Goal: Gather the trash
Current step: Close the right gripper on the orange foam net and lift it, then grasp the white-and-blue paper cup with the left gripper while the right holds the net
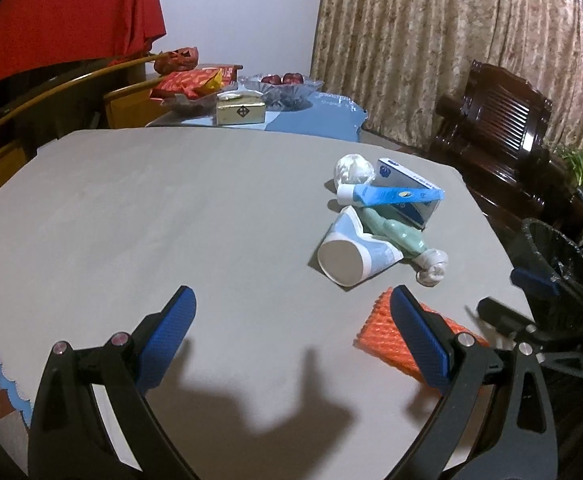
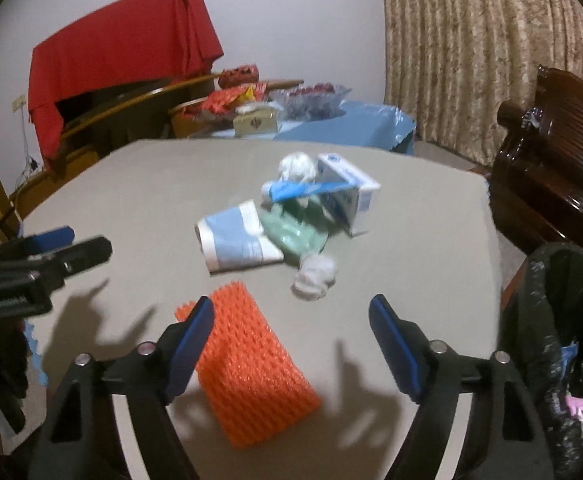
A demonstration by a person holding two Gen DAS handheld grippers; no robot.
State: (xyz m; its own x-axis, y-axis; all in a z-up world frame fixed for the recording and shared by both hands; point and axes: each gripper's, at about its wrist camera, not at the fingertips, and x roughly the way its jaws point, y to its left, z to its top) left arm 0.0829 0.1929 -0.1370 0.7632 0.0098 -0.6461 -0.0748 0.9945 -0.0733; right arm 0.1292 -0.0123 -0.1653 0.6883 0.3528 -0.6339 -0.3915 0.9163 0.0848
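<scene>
Only the right wrist view looks into the black-bagged trash bin [image 2: 559, 344] at the desk's right edge, with pale scraps inside; the left wrist view shows just its rim. On the grey desk [image 1: 171, 208] the orange foam net sleeve [image 2: 247, 368] lies just beside the right gripper's [image 2: 291, 344] left finger, partly between its parted, empty jaws. The left gripper [image 1: 291, 336] hangs spread wide and empty, the sleeve behind its right finger. Beyond lies a pile: crushed blue-and-white paper cup [image 1: 351, 252], blue tube [image 1: 391, 194], white carton [image 1: 407, 188].
</scene>
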